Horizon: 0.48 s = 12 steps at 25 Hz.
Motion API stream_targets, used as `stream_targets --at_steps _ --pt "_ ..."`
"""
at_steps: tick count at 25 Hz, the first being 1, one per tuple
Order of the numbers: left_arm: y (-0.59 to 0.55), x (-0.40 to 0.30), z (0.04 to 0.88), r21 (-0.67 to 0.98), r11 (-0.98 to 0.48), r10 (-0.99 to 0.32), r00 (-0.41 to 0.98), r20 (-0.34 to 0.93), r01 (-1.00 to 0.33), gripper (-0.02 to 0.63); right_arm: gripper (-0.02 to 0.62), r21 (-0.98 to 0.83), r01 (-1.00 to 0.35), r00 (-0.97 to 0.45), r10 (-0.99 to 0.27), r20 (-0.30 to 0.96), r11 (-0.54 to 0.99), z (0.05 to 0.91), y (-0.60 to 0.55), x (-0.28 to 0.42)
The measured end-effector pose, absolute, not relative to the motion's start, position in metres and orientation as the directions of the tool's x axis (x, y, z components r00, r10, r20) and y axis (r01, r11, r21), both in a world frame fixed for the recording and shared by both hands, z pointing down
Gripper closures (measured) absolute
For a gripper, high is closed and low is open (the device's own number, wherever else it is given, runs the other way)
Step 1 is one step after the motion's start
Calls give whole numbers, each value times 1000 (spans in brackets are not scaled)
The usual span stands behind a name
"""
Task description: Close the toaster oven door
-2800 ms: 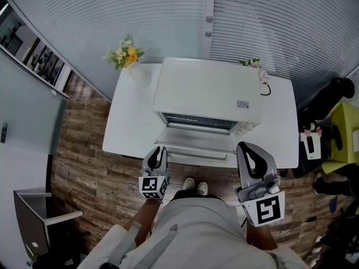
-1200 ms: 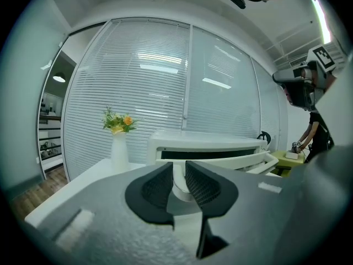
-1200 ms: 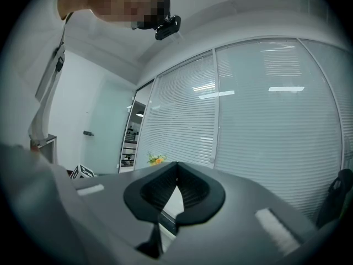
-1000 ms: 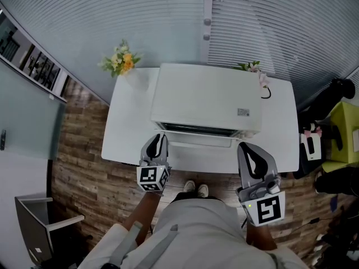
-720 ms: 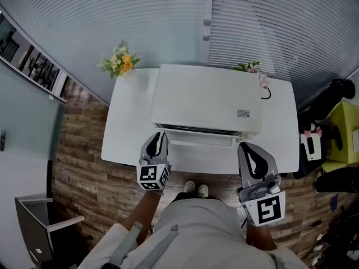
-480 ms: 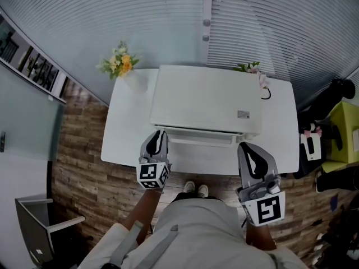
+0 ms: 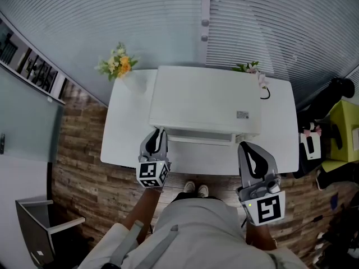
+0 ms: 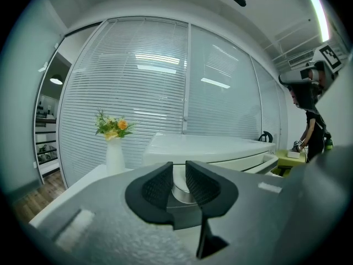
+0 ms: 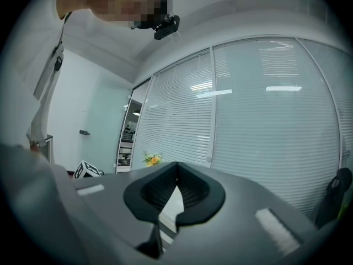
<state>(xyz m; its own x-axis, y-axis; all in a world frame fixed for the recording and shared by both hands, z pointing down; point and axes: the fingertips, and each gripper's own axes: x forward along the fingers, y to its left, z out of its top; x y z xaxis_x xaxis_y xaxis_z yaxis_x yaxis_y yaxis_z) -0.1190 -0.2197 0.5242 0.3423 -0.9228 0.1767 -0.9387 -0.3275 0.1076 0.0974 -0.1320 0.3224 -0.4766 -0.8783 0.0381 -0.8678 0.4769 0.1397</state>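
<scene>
The person stands at the near edge of the white table (image 7: pixel 119 134), 1 tool in each hand. The right gripper (image 7: pixel 245 148) is held over the table's near right side, close to the near right corner of the toaster oven (image 7: pixel 205 100). Its tips are pressed together on nothing.

The left gripper (image 7: pixel 159 133) sits at the oven's near left corner with its 2 jaws spread a little. A round silvery part shows in the gap, and I cannot tell whether the pads touch it.

The oven's door (image 7: pixel 199 137) is swung up, showing only as a narrow strip along the front, at or very near shut.

At the table's far left corner stands a vase of yellow flowers (image 7: pixel 119 65), with window blinds (image 7: pixel 140 21) behind.
</scene>
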Motion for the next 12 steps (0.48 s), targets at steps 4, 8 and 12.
stream_targets --at_steps 4,8,12 --pt "-220 -120 524 133 -335 -916 356 186 -933 525 591 142 -869 -474 -880 41 475 322 -130 98" --pt "-219 -122 522 132 -338 -912 359 201 -932 534 591 142 -871 -469 -882 46 471 322 -128 98" --pt "-212 -126 511 127 -337 -915 356 189 -933 568 591 145 -871 -469 -882 42 469 321 -127 98"
